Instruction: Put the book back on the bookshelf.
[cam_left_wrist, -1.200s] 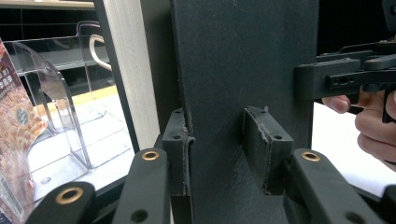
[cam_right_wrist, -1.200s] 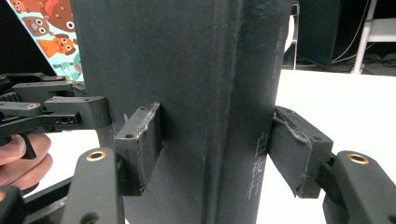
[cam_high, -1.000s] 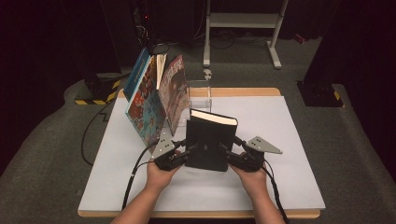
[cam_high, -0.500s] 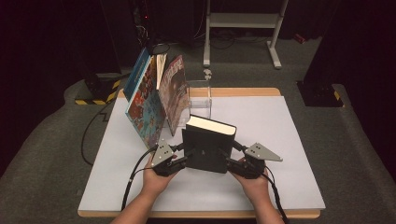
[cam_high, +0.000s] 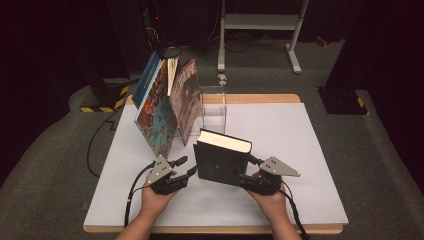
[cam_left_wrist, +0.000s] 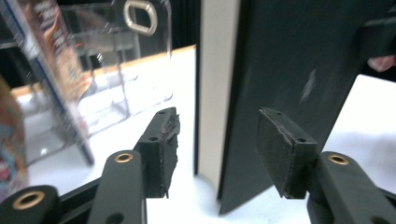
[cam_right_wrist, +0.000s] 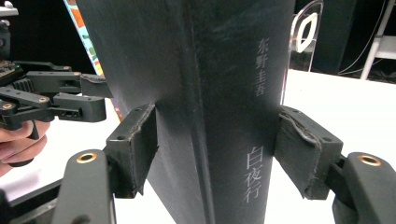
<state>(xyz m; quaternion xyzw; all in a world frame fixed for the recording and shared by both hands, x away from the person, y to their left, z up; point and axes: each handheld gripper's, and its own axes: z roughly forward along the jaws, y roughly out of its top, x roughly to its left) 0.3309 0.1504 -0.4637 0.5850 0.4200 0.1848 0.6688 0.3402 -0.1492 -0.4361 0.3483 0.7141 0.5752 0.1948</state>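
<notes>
Gripping the black book (cam_right_wrist: 210, 93), the right tongs (cam_right_wrist: 217, 149) frame white spine characters "白夜行".

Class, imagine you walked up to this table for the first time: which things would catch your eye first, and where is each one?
First, the thick black book standing upright at the table's middle, its spine between the right claw's pads. Then the left claw just beside it, jaws apart and just opened, off the book. Behind, colourful books lean together beside a clear plastic stand.
</notes>
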